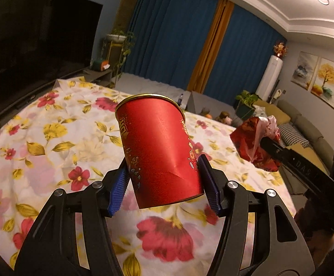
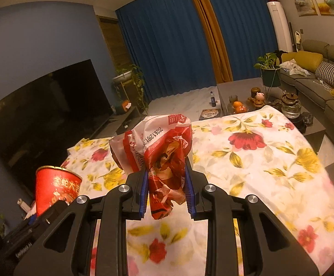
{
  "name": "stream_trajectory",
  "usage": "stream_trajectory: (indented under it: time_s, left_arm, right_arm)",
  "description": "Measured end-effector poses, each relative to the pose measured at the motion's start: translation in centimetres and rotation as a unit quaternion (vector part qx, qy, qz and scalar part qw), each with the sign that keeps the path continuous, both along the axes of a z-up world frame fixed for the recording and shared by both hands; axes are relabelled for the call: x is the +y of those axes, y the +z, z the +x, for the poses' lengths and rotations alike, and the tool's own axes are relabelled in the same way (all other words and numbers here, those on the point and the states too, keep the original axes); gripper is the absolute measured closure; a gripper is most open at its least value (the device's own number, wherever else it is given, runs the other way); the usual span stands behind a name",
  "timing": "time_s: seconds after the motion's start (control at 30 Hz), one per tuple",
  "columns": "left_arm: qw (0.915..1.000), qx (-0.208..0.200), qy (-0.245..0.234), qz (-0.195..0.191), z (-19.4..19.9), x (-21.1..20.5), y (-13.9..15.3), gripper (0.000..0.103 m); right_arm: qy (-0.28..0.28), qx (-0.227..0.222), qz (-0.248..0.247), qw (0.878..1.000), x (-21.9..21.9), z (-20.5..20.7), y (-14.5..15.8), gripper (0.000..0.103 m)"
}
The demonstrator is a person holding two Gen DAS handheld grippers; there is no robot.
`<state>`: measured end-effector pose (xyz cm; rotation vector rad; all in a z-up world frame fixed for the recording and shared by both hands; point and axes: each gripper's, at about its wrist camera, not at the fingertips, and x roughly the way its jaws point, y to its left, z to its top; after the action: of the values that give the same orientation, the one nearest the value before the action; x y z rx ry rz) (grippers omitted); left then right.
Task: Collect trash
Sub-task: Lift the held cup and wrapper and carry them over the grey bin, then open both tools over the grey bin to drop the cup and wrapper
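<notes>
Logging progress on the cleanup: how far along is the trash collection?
Done: both pieces are lifted off the floral cloth. In hand: the left hand-held gripper clamps a red cup, the right hand-held gripper a crumpled wrapper. Left: binning them; no bin shows.

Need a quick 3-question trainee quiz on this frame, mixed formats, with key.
1. True or false: the left gripper holds the red cup clear of the floral cloth.
2. The right gripper is shut on: A) a bottle B) a crumpled wrapper C) nothing.
3. Fill in: the cup shows a ___ low on its side.

Key: 1 true; 2 B; 3 dent.
</notes>
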<state>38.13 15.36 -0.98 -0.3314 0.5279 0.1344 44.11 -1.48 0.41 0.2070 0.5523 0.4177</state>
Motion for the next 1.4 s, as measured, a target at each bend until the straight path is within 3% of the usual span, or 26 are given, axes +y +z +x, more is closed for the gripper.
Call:
stream_trajectory:
  time_s: [0.23,0.63,1.0,1.4]
  left_arm:
    - [0.9988,-0.027,-0.036,0.018,-3.5,-3.6,2.3,0.045]
    - [0.9878,-0.06,-0.139,0.038,-9.5,-15.0,4.8,0.045]
    - [0.9684,-0.073,-0.233,0.048,-12.7,-26.0,5.0,0.045]
    - [0.9405,-0.072,-0.329,0.045,-10.4,-36.9,2.9,0.044]
  right_arm:
    - [-0.01,-0.032,-0.048,0.998,-3.6,-5.7,2.7,0.075]
    - [-0.076,-0.068,-0.101,0.99,-12.8,-16.4,4.5,0.075]
    - [-0.159,-0.079,-0.128,0.976,-21.3,-21.6,4.1,0.075]
    - [-0.259,-0.068,-0.117,0.956,-30.8,-22.2,2.1,0.071]
